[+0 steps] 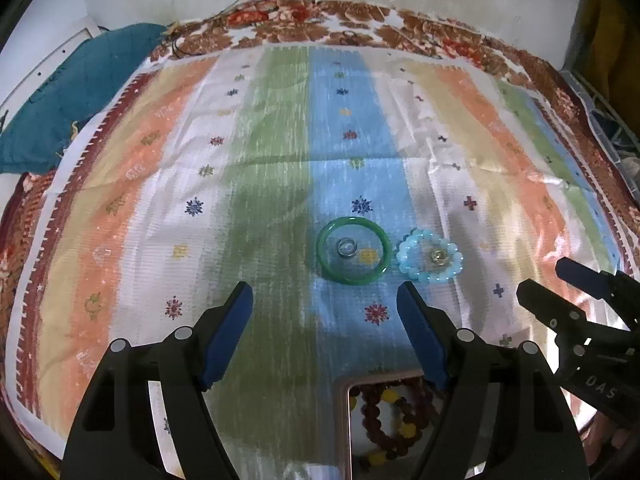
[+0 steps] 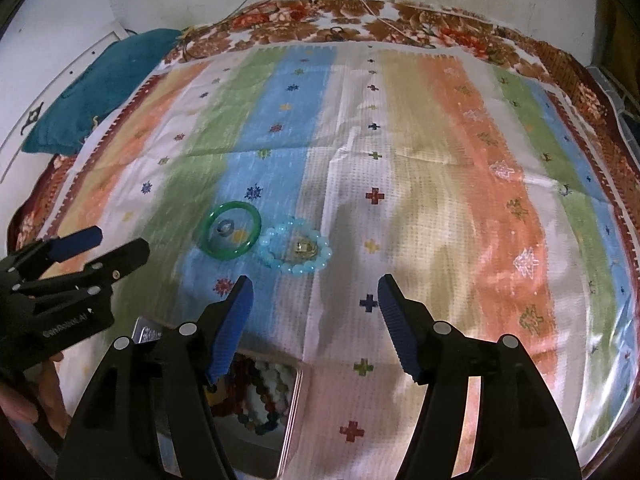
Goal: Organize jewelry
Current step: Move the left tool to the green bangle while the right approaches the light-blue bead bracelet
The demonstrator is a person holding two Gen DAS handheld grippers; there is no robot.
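Both grippers hover empty over the striped cloth.
Left gripper and right gripper gape wide; bangle touches bead bracelet.

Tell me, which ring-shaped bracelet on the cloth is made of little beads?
The pale blue bracelet, lying right of the green bangle. It is a loop of round beads with a gold ring inside; the green one is a smooth hoop around a clear ring.

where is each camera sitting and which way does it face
Left wrist: on the left tongs, angled down at the striped cloth; the right tongs show at its right edge.
Right wrist: on the right tongs, same downward tilt; left tongs and a hand at its left.
Shared: green bangle, blue bead bracelet, tin.
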